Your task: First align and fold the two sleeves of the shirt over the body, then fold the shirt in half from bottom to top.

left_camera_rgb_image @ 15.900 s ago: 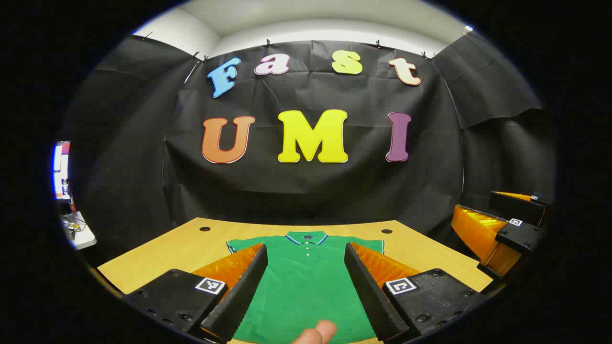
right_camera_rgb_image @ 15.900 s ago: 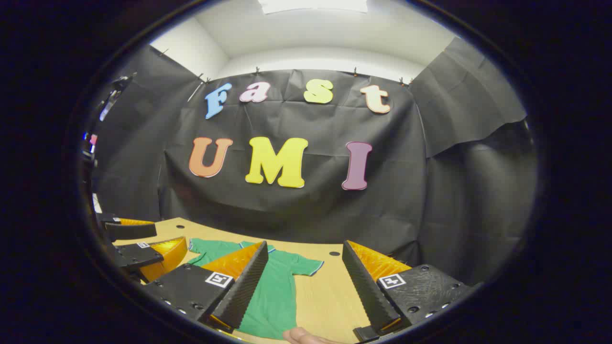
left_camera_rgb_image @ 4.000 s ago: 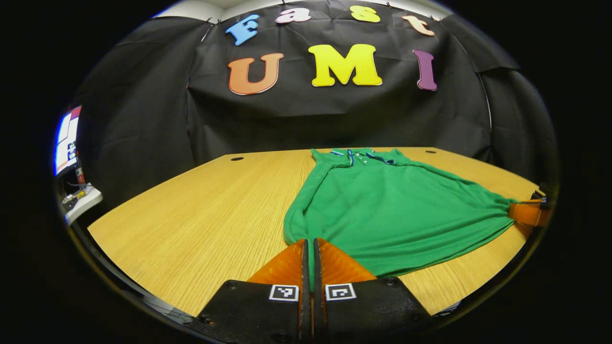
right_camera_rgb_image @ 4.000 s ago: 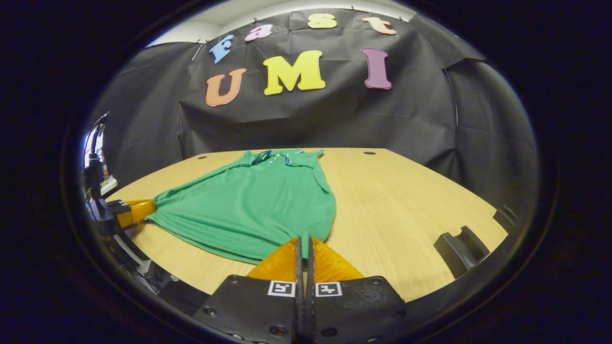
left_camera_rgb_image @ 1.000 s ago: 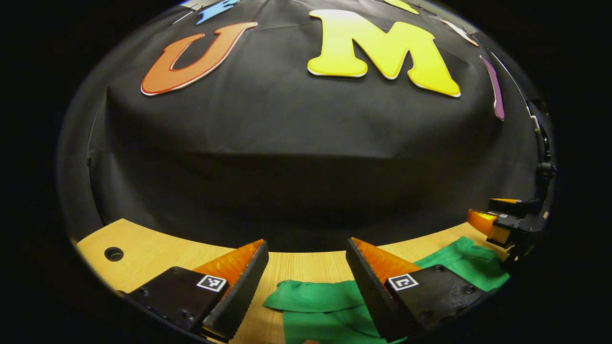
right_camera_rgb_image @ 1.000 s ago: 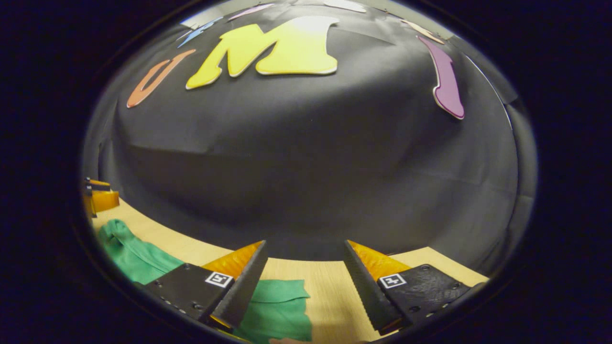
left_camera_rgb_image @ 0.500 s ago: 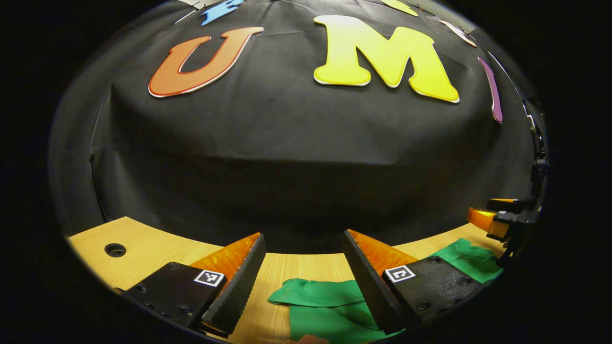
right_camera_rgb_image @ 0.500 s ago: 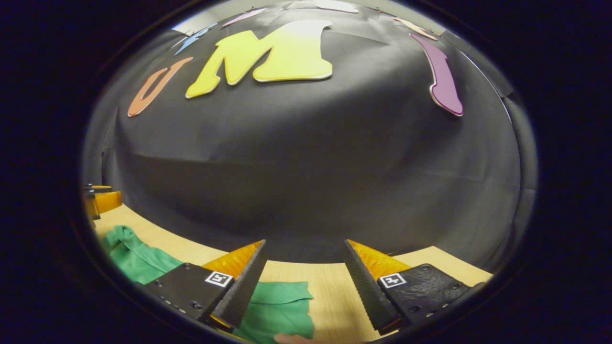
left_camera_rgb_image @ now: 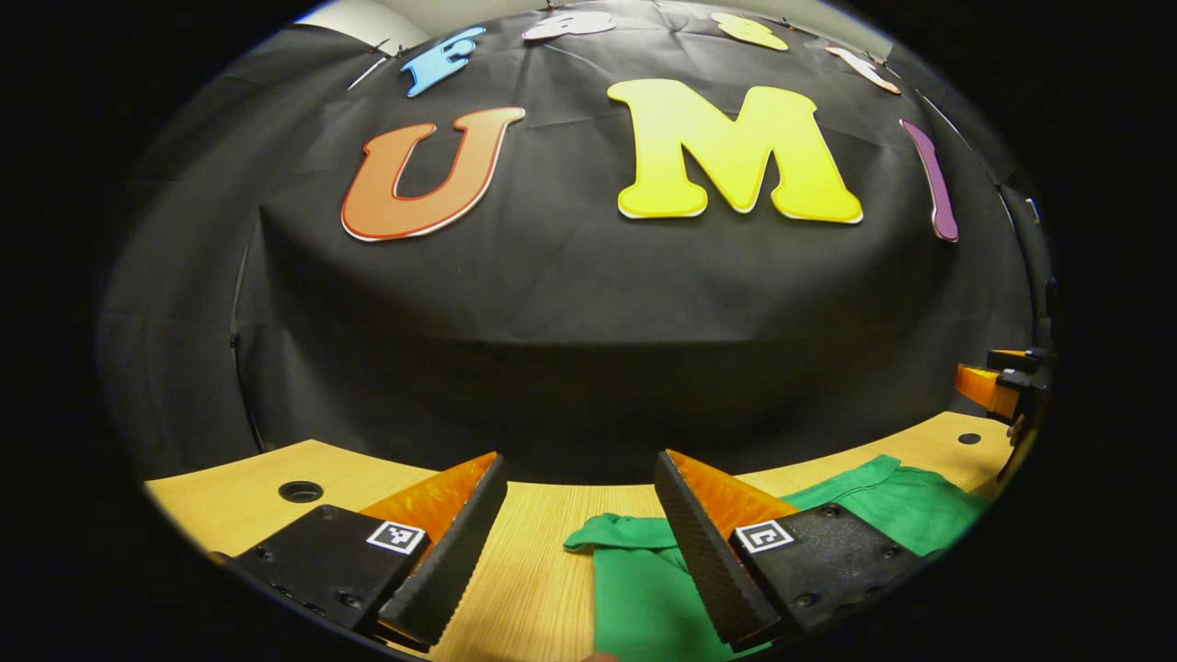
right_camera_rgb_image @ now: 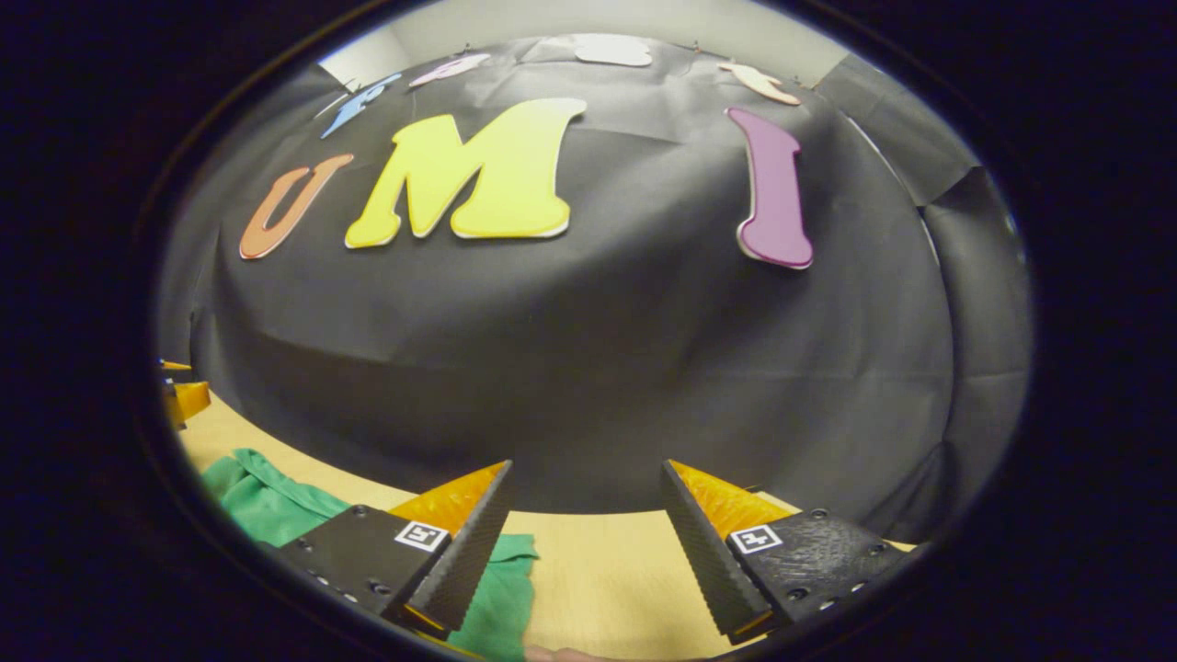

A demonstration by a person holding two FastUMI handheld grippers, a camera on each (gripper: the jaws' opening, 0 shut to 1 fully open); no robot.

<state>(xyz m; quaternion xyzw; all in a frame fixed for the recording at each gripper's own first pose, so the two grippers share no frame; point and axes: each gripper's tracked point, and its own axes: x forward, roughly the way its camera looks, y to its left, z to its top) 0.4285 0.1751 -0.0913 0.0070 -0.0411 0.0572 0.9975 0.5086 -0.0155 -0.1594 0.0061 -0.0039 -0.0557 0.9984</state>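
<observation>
The green shirt [left_camera_rgb_image: 634, 570] lies folded on the wooden table [left_camera_rgb_image: 257, 487], close to the booth's back wall. In the left gripper view, my left gripper [left_camera_rgb_image: 575, 460] hangs open over the shirt's left edge with nothing between its fingers. The cloth runs under the right finger and on to the right [left_camera_rgb_image: 901, 506]. In the right gripper view, my right gripper [right_camera_rgb_image: 585, 469] is open above bare table [right_camera_rgb_image: 607, 570]. The shirt [right_camera_rgb_image: 501, 588] shows under its left finger and farther left [right_camera_rgb_image: 267, 506]. Each gripper appears at the edge of the other's view: right [left_camera_rgb_image: 998, 386], left [right_camera_rgb_image: 184, 395].
The black cloth wall stands just behind the table's far edge. Two round holes [left_camera_rgb_image: 300, 491] [left_camera_rgb_image: 967, 439] sit near the table's back corners. Bare wood lies left of the shirt in the left gripper view and right of it in the right gripper view.
Four seconds ago both grippers were shut on the shirt's hem; they have let go. In the last second both have drifted outward and back from the wall, staying open.
</observation>
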